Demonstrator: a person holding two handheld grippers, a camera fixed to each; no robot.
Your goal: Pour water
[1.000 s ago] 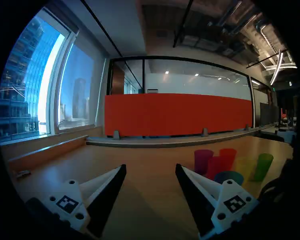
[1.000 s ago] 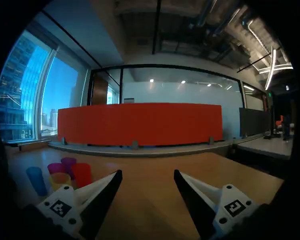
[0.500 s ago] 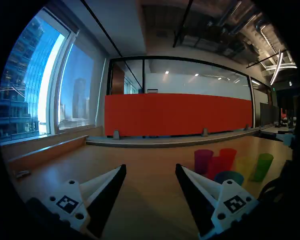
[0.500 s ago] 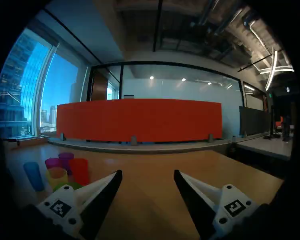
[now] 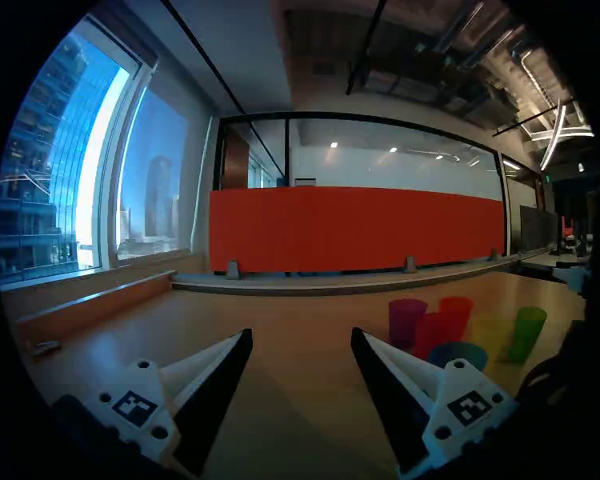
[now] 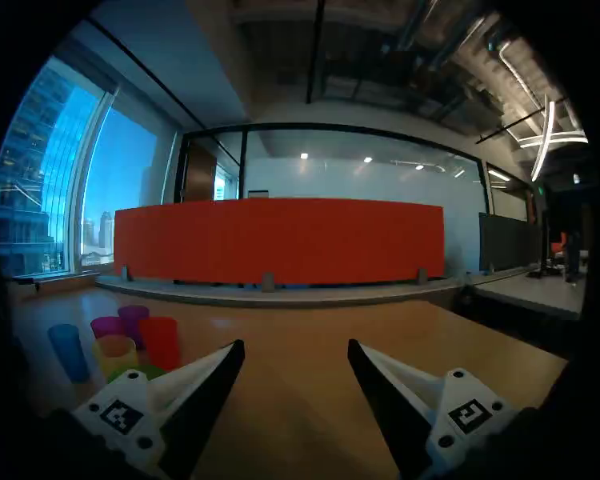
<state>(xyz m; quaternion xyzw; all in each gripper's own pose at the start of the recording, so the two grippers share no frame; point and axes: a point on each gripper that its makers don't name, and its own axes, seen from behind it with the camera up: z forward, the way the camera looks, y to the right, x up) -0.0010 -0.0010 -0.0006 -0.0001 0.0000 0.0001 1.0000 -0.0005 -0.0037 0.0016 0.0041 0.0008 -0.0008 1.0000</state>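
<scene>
Cups [image 5: 440,324], partly hidden behind the jaws and with contents unclear, stand right of the left gripper [image 5: 301,332] and left of the right gripper [image 6: 295,344]. Both jaws are spread and empty. Tapered translucent plastic on a smooth wooden tabletop [image 5: 300,400].

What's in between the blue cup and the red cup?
In the right gripper view, a yellow cup stands between the blue cup and the red cup, with a pink cup just behind it.

Wooden table [image 5: 300,376], light top. A cluster of colored plastic cups [image 5: 440,328] stands upright on it, close together. Red divider panel [image 5: 356,228] along its far edge.
</scene>
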